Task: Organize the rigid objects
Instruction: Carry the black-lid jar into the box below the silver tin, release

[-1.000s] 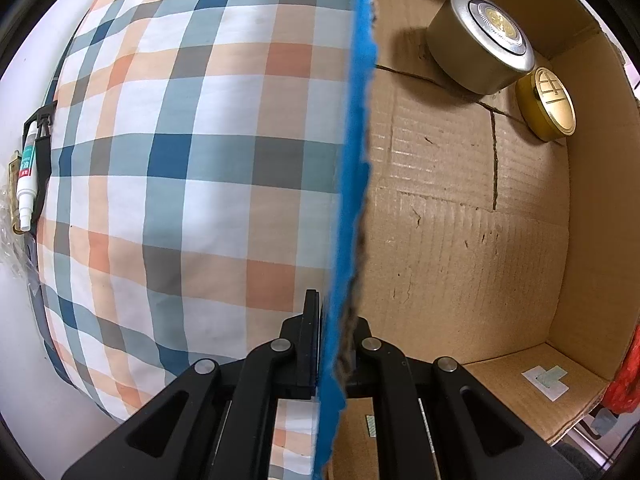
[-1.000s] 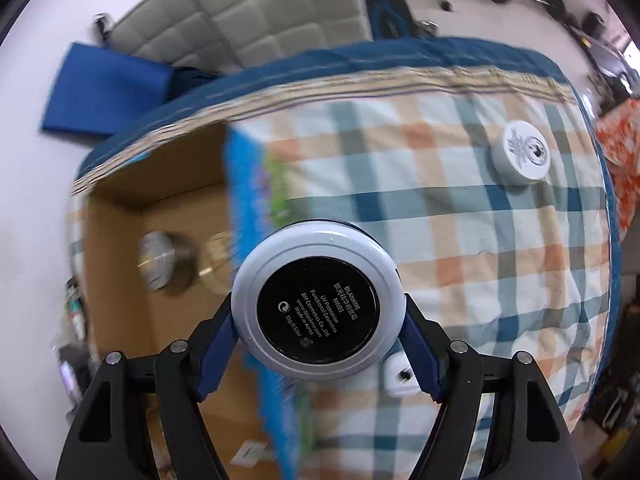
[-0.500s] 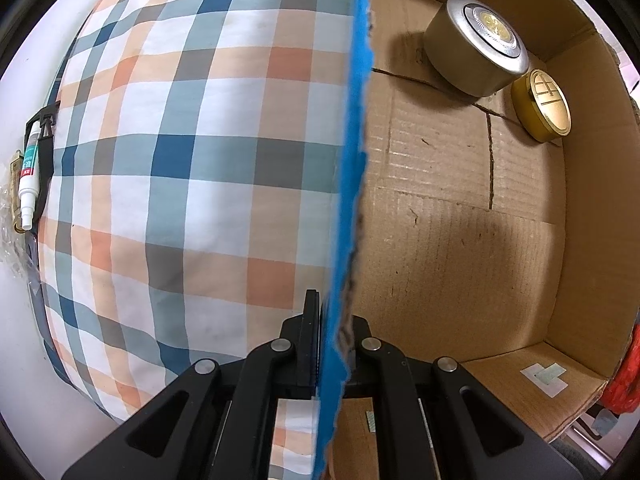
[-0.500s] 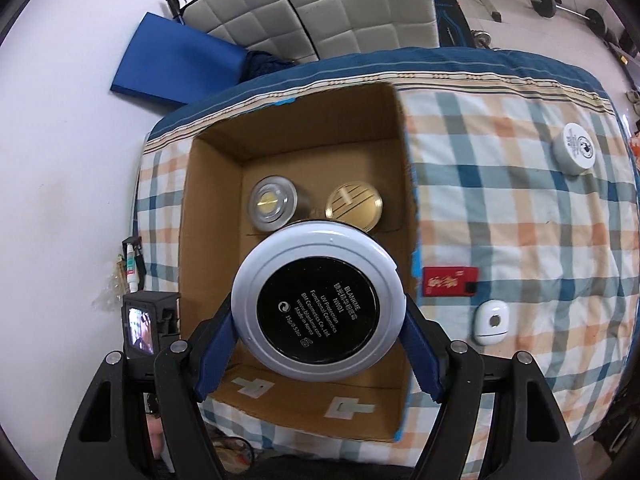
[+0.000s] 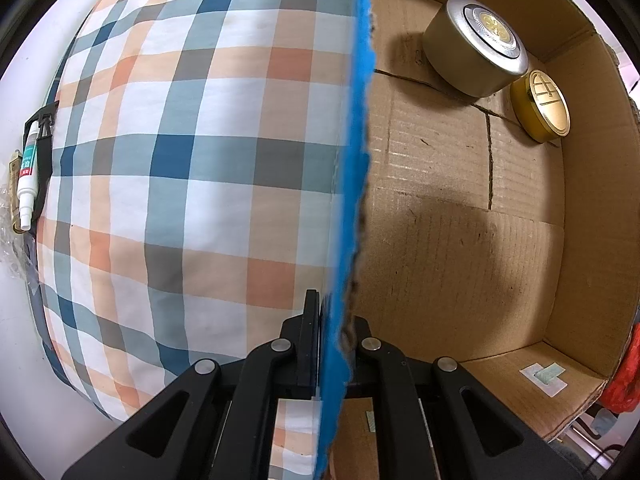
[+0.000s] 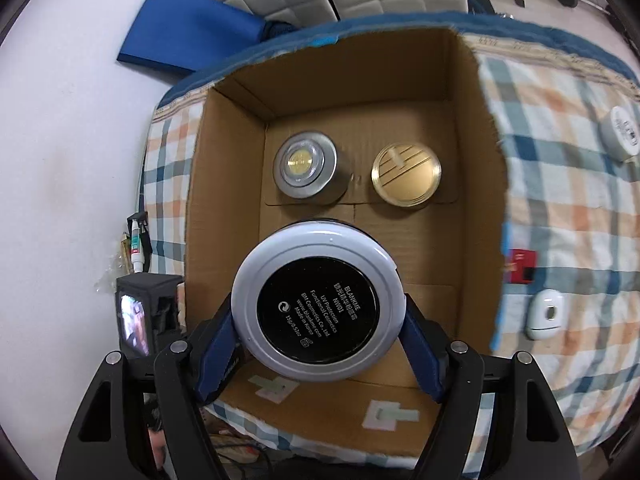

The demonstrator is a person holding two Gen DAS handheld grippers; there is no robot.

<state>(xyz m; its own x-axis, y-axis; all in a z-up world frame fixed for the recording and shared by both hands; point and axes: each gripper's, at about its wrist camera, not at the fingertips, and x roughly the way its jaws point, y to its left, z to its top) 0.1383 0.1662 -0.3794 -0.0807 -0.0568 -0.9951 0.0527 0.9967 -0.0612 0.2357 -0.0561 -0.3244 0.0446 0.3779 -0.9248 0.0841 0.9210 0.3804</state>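
My right gripper is shut on a round white compact with a black label and holds it over the open cardboard box. Inside the box stand a silver tin and a gold tin; both also show in the left wrist view, silver and gold. My left gripper is shut on the box's blue-edged side wall.
The box sits on a checked cloth. On the cloth right of the box lie a white round jar, a red packet and a small white case. A white tube lies at the cloth's left edge.
My right gripper has carried the compact left from over the cloth to above the box and moved closer to its inside. A shadow now falls on the box floor. The left gripper has held still.
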